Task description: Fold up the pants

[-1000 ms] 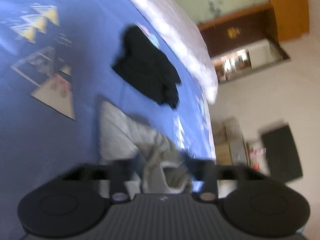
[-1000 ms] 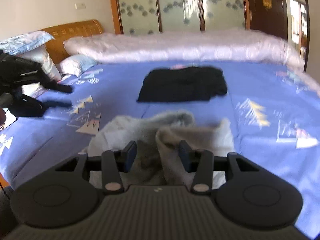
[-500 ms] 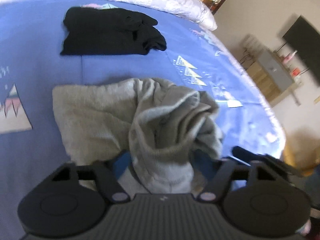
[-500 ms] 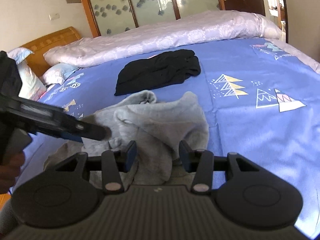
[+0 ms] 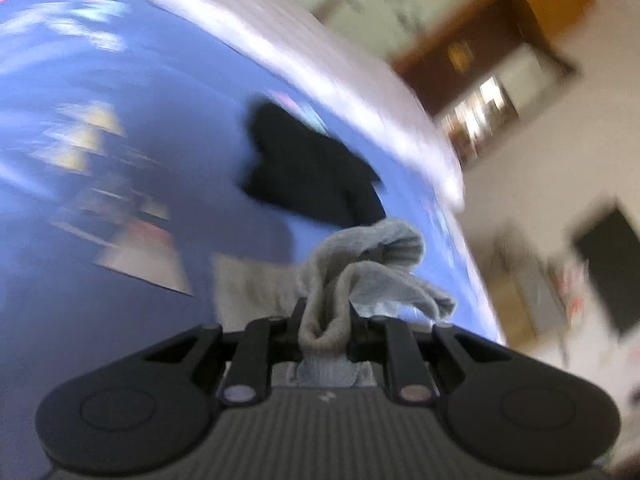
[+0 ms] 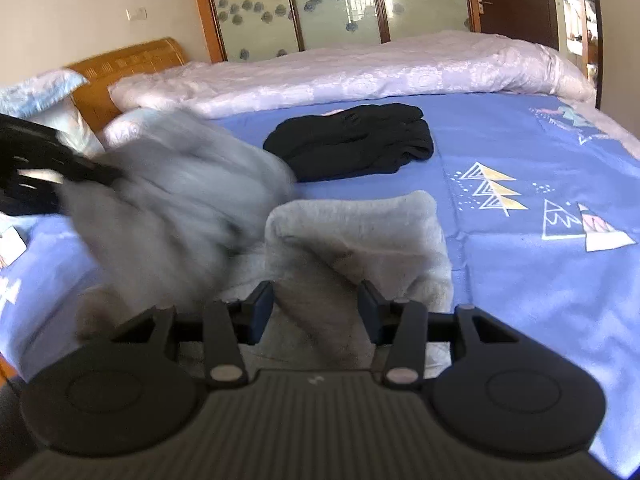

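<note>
While a bunched fold of the grey pants is clamped between the closed fingers of the left gripper, the rest of the garment trails down to the blue bed sheet just ahead of it. Seen from the right wrist camera, that lifted part is blurred, so its exact shape cannot be made out, but it appears to hang as a loose bundle ahead and to the left of the right gripper. The right gripper is spread wide and grasps nothing; a flatter grey section of the pants lies directly in front of its fingers and partly between them, resting on the bed.

The fabric is judged to be a thick, soft knit: light, limp, not fragile, and likely to sag and crumple wherever it is unsupported. A single pinch gathers it into a wad, as is shown at the left gripper. A cleaner hold is probably offered by the ribbed hem or the waistband edge, taken at two corners well apart so that the cloth is kept taut. Black folded clothing lies farther ahead of the right gripper, apart from the grey pants.
</note>
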The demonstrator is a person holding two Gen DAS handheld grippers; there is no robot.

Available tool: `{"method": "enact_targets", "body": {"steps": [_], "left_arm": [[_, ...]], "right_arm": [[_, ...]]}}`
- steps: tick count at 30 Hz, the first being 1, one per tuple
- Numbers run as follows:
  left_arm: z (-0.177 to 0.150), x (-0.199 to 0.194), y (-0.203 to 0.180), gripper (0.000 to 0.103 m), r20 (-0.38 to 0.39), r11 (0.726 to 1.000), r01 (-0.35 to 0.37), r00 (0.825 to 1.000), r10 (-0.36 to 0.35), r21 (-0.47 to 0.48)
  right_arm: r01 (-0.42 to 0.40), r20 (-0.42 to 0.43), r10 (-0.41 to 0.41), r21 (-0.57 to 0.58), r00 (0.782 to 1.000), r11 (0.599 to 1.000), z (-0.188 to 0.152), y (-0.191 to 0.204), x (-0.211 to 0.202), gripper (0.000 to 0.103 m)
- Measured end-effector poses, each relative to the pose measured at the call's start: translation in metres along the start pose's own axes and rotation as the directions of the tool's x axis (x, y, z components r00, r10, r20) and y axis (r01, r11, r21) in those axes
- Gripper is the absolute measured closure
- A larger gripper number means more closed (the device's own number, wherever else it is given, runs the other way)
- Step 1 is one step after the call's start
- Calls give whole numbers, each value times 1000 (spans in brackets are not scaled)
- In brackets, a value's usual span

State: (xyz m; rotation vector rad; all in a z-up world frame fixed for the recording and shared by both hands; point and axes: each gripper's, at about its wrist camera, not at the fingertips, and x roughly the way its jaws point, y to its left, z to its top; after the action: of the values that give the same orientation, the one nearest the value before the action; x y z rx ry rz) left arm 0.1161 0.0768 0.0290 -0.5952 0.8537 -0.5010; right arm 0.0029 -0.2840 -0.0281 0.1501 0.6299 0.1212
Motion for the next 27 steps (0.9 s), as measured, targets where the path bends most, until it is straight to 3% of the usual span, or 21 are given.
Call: {"method": "enact_targets", "body": {"steps": [3,5,8,10,11,12,14,16,18,19,21,24,27], "left_arm": [[5,-45,37,88,80,995,-63,994,70,-78],[3,-61,54,88,102,990,-78,991,90,-119],[-3,-72,70,87,120,984,-104,985,123,-148],[-6,-70,78,87,106,978,-104,986,125,-183],[-9,-70,80,87,97,977,-85,990,106,-198],[-10,-70,82,87,92,977,-71,992,91,-202],[-11,-70,80,87,93,982,-68,992,85,-177],[-9,-72,78,87,101,985,-63,992,80,-161],[-5,-72,84,87,106,982,-44,992,65,-183],[-5,-73,87,87,108,980,-37,992,59,-196],[-6,-71,91,87,108,975,-25,993,49,-219],[-8,-69,90,87,98,976,-25,994,47,-217],[-9,-67,91,87,91,977,-19,995,39,-211]], "right_arm": [[100,101,-93,-63,990,993,2,18,-17,54],[64,167,-36,-169,985,983,6,42,-31,54],[-84,96,110,-244,989,966,12,69,-21,56],[-53,11,56,-201,998,978,13,65,9,57],[-14,-33,9,-153,999,988,14,55,25,64],[55,-87,-63,-93,994,994,14,40,42,68],[235,-160,-231,3,960,972,12,13,57,74],[230,-131,-222,46,966,972,16,12,45,73],[155,-91,-158,-40,983,987,20,37,36,68],[101,-83,-109,-101,991,990,21,53,35,60],[47,-90,-65,-189,994,981,18,76,42,54],[152,-95,-181,-253,979,955,12,84,62,54],[257,-47,-288,-325,957,910,2,77,61,55]]}}
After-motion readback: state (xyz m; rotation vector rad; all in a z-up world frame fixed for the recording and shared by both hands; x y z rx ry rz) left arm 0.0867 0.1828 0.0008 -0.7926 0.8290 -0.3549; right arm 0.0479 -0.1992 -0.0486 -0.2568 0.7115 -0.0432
